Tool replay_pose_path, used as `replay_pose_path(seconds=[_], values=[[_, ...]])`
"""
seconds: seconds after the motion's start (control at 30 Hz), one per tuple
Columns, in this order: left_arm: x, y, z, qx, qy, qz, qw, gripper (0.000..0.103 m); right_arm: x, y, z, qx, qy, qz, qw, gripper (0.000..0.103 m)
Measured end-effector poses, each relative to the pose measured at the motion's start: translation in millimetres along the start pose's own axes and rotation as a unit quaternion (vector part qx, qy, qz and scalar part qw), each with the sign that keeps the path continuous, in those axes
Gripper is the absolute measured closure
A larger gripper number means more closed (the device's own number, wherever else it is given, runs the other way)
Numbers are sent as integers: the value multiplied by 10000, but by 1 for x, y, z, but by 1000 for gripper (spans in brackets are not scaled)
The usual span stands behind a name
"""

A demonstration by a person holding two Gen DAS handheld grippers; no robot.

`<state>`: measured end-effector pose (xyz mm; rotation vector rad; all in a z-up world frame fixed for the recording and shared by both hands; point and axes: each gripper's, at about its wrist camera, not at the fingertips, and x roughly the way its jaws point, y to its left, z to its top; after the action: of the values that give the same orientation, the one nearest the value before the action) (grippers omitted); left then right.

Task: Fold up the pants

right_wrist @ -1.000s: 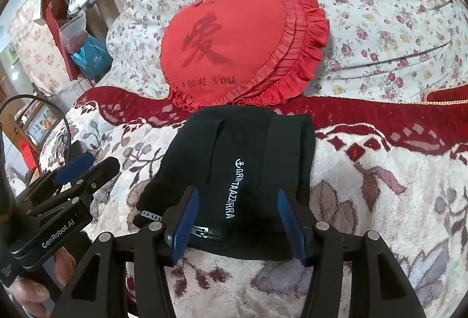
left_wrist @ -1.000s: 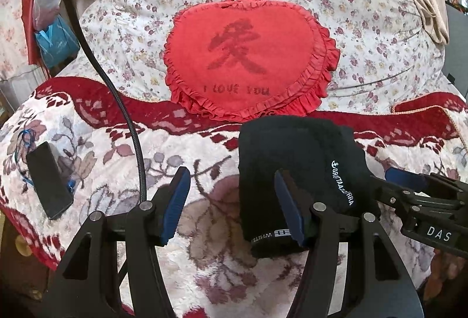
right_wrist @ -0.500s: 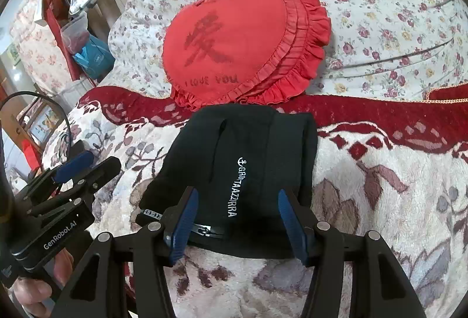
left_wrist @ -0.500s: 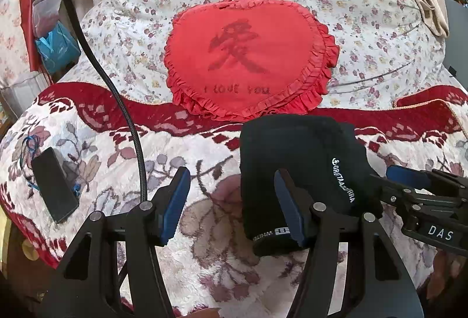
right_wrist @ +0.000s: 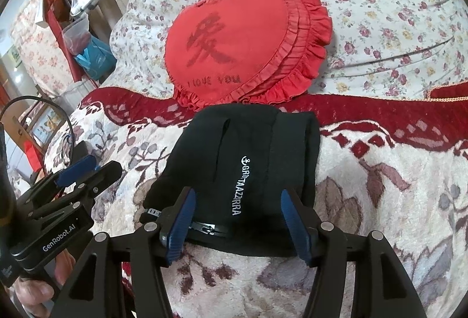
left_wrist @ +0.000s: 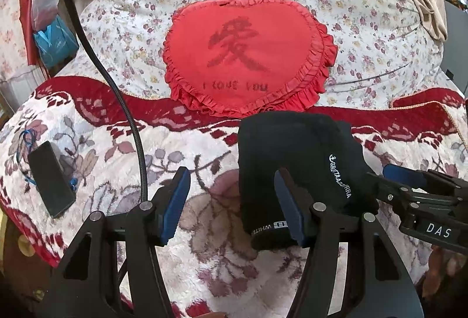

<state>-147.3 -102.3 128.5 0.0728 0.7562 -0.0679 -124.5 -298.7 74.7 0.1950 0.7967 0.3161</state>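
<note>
A floral plush blanket covers the bed. The left gripper and the right gripper both gape wide, holding nothing. Folded black pants lie mid-blanket, below a red heart pillow. Only the left view shows a phone near the blanket's left edge.

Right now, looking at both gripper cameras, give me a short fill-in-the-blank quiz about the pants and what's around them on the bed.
1. The folded pants are ____ in color.
2. The red pillow behind the pants is shaped like a ____.
3. Both the left gripper and the right gripper have their jaws ____.
4. The English words on the pillow read "I ____ YOU".

Missing words: black; heart; open; LOVE
</note>
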Motion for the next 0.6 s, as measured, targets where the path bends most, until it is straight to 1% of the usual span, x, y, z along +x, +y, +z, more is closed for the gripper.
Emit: replay_pose_path(seconds=[0.6], values=[[6,14,-2,-144,56,76,9999,43,9,0,-3,35,135,9,9999,42]])
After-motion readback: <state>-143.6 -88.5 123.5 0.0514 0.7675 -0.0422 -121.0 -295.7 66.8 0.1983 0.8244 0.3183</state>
